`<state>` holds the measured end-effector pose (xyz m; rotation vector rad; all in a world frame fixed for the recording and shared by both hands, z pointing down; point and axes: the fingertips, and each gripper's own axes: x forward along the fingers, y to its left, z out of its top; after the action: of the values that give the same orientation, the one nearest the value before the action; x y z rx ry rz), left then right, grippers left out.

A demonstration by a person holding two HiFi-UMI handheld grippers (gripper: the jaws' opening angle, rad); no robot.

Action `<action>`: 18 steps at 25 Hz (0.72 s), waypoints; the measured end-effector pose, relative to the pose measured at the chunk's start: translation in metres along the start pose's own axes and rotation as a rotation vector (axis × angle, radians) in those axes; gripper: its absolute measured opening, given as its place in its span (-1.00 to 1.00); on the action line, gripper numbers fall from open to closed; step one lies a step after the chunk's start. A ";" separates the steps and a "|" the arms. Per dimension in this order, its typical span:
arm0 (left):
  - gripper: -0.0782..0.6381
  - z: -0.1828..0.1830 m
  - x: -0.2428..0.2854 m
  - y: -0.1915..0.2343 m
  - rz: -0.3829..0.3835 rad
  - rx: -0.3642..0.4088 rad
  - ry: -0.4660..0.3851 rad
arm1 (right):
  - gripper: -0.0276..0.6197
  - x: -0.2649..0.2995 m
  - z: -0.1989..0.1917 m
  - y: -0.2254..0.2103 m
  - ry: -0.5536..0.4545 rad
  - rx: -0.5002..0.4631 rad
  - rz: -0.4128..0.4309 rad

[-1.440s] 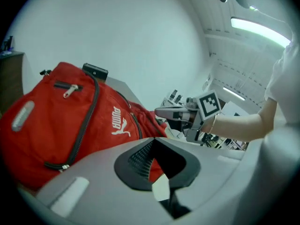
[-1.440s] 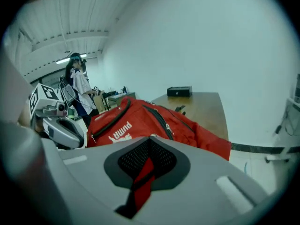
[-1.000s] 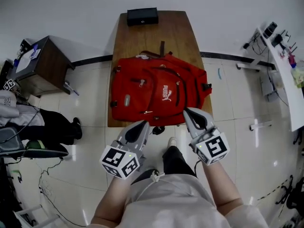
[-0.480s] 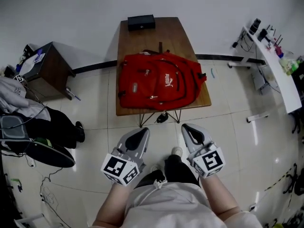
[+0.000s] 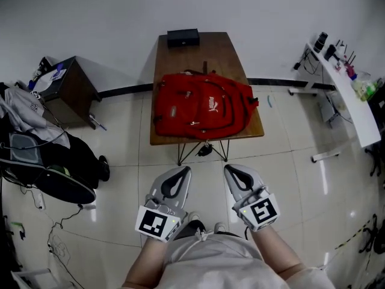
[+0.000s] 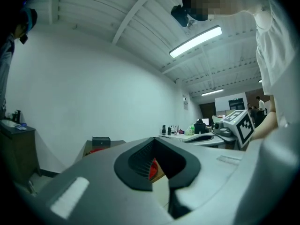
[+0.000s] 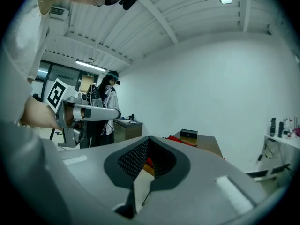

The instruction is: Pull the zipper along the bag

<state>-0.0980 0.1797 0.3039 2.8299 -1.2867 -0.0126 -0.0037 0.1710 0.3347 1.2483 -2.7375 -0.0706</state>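
Note:
A red backpack [image 5: 204, 110] lies flat on the small wooden table [image 5: 207, 53] ahead of me. Both grippers hang over the floor well short of the table, touching nothing. My left gripper [image 5: 181, 171] has its jaws together and empty; a sliver of the red backpack [image 6: 153, 168] shows through the gap behind its tips [image 6: 155, 139]. My right gripper [image 5: 231, 170] is shut and empty too, and past its tips [image 7: 150, 138] the backpack [image 7: 186, 142] lies on the table. No zipper pull can be made out at this distance.
A black box [image 5: 183, 38] sits at the table's far end. A dark cabinet [image 5: 67, 88] stands at the left, with clothing and a black bag [image 5: 45, 170] on the floor. A white bench [image 5: 348, 92] runs along the right. A person [image 7: 107, 104] stands by the cabinet.
The view has backed away from the table: the backpack looks smaller and farther. Both grippers, which were at the bag's near edge, now hang over the floor, still shut.

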 end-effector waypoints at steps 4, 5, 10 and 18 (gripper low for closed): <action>-0.76 -0.004 -0.004 -0.014 0.021 -0.002 0.021 | -0.90 -0.013 0.006 0.007 -0.005 -0.039 0.027; -0.76 -0.005 -0.004 -0.018 0.024 -0.002 0.026 | -0.90 -0.018 0.006 0.008 -0.007 -0.040 0.027; -0.76 -0.006 -0.003 -0.032 0.021 -0.010 0.032 | -0.90 -0.032 0.006 0.003 -0.004 -0.030 0.014; -0.76 -0.005 0.000 -0.034 0.014 -0.023 0.030 | -0.90 -0.033 0.005 -0.002 0.013 -0.061 0.023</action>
<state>-0.0725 0.2016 0.3074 2.7912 -1.2913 0.0163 0.0188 0.1945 0.3266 1.1970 -2.7170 -0.1416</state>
